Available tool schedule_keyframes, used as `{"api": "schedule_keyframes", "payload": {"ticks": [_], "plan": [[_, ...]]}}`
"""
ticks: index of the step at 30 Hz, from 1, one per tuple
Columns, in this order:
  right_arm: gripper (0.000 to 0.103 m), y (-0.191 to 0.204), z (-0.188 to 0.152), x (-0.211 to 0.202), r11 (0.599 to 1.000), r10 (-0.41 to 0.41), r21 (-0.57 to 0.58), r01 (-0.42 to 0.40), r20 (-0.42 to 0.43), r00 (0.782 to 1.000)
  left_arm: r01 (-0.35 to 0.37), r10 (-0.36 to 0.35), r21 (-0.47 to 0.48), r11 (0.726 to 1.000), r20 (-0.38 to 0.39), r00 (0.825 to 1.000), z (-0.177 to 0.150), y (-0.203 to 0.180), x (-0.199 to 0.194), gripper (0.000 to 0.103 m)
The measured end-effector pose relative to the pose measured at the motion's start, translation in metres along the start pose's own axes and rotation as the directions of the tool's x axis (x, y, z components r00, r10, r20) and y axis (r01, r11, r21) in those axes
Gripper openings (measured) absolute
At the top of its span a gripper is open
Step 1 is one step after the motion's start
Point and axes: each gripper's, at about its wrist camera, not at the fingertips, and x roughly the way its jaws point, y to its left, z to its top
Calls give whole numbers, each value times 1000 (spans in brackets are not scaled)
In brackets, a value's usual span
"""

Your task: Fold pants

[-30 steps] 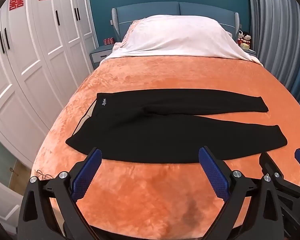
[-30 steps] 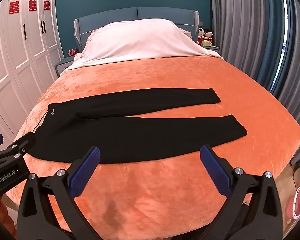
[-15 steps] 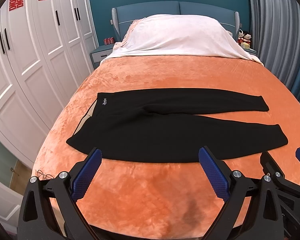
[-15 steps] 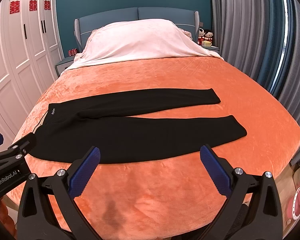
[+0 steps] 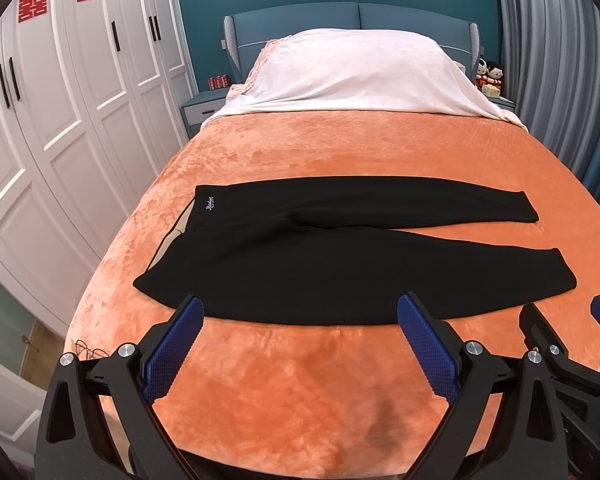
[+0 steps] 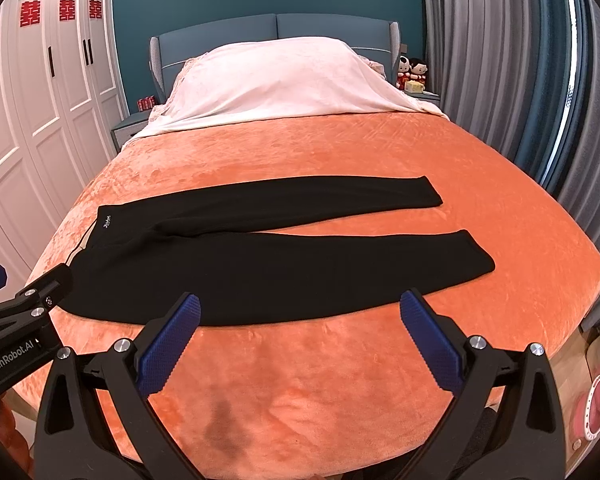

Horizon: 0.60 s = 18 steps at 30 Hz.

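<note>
Black pants (image 5: 320, 256) lie flat across an orange bed, waistband at the left, both legs stretched to the right and spread slightly apart. They also show in the right wrist view (image 6: 260, 252). My left gripper (image 5: 300, 320) is open and empty, just short of the near leg's front edge. My right gripper (image 6: 300, 316) is open and empty, at the same front edge further right. The right gripper's fingers (image 5: 540, 332) show at the lower right of the left view. The left gripper's fingers (image 6: 40, 292) show at the left of the right view.
The orange plush bed cover (image 5: 340, 152) runs back to a white-covered pillow mound (image 5: 356, 72) and a blue headboard. White wardrobes (image 5: 60, 100) stand at the left, grey curtains (image 6: 520, 80) at the right. A dark stain (image 5: 384, 424) marks the cover near the front edge.
Almost nothing has changed. Both grippers stay open above the bed's front edge with only a slight drift; the pants have not moved.
</note>
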Motion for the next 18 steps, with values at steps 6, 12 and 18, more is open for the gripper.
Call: {"api": "schedule_keyframes", "payload": {"ticks": [6, 12, 18], "plan": [[98, 0, 0, 0, 1000, -1, 0, 1, -1, 1000, 0, 0, 0, 1000, -1, 1000, -1, 1, 0, 96], [98, 1, 0, 0, 1000, -1, -1, 1, -1, 1000, 0, 0, -1, 1000, -1, 1000, -2, 1, 0, 96], [98, 2, 0, 0, 1000, -1, -1, 1, -1, 1000, 0, 0, 0, 1000, -1, 1000, -1, 1, 0, 96]]}}
